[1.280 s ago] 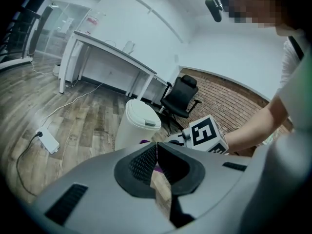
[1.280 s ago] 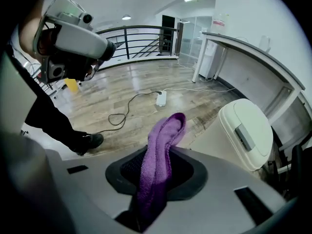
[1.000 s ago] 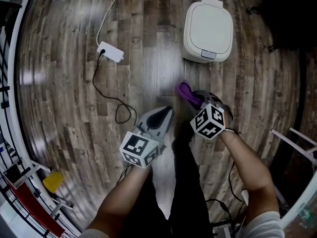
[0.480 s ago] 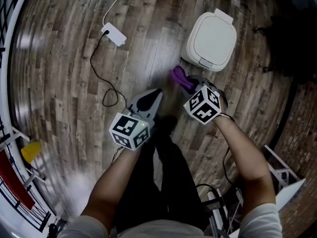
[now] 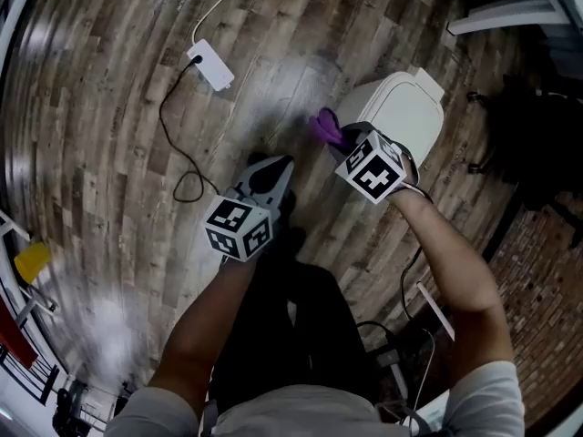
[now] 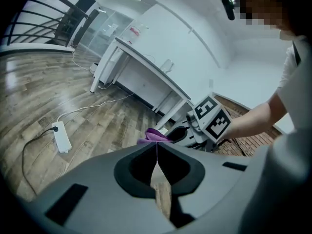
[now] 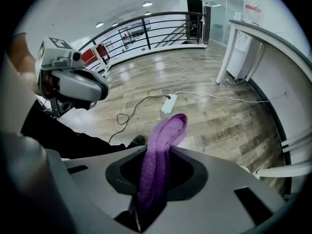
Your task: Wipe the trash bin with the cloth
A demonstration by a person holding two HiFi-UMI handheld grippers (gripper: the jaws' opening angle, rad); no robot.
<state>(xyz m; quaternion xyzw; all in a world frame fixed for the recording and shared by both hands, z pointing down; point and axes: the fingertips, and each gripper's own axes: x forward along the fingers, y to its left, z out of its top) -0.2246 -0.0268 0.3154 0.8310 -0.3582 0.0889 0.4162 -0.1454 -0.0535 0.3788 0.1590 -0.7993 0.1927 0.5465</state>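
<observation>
Head view: the white trash bin (image 5: 412,106) stands on the wood floor (image 5: 109,153), lid shut, ahead and to the right of the person. The right hand-held gripper (image 5: 344,140) is held over the bin's near left edge. A purple cloth (image 5: 325,127) sticks out past its tips, just beside the bin's left side; contact between cloth and bin cannot be confirmed. The left hand-held gripper (image 5: 280,165) is held lower and to the left, near the right one but apart from it, and points the same way. A white power strip (image 5: 211,65) lies on the floor well to the left, with a black cable (image 5: 173,139) curling away from it.

Left gripper view: the jaws of the left hand-held gripper (image 6: 157,147) are pressed together along a thin seam, with nothing between them. Beyond the tips, the cloth (image 6: 154,135) and the marker cube (image 6: 212,118) of the right hand-held gripper are visible. A white desk (image 6: 146,72) stands behind them.

Right gripper view: the right hand-held gripper (image 7: 161,150) is clamped on the cloth (image 7: 168,130), which rises from between the jaws as a folded loop. The left hand-held gripper (image 7: 80,84) is visible at upper left. The power strip (image 7: 169,104) lies on the floor beyond.
</observation>
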